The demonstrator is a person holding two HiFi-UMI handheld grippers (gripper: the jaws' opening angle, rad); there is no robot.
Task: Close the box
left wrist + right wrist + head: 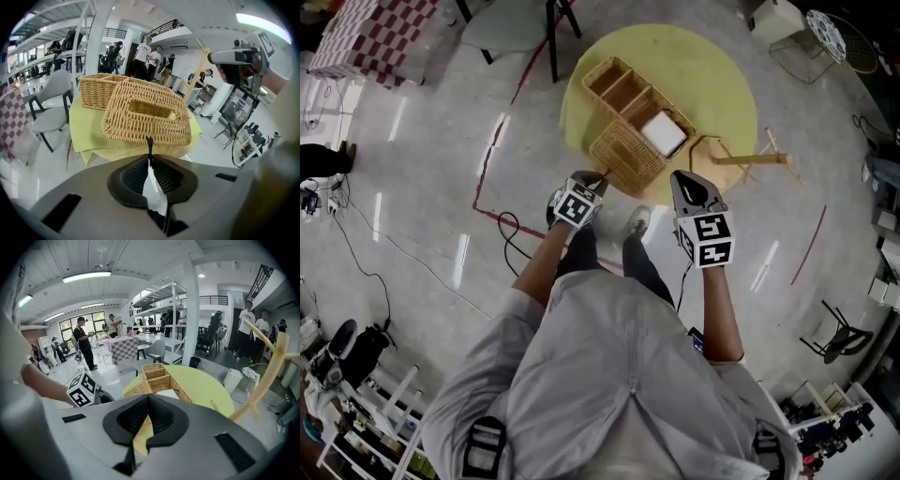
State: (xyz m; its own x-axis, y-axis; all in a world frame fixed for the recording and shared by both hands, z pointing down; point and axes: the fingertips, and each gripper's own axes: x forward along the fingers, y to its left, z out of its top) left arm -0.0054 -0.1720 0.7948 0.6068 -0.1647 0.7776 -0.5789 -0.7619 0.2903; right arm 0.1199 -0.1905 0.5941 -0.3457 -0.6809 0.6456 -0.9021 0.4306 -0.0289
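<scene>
A wicker box [623, 94] with several compartments stands on a round yellow table [712, 84], and a white packet [664, 134] lies inside it. Its wicker lid [626, 155] hangs open on the near side. In the left gripper view the lid [145, 119] fills the middle, tilted up, with a slot handle. My left gripper [149, 140] is shut at the lid's lower edge, pinching a thin dark cord there. My right gripper [689, 187] is held in the air right of the lid, shut and empty; it looks over the box [159, 373].
A wooden stand [750, 157] lies at the table's right edge. A grey chair [502, 23] and a checkered table [380, 33] stand beyond on the left. Several people stand in the background of the gripper views. Cables run across the floor at left.
</scene>
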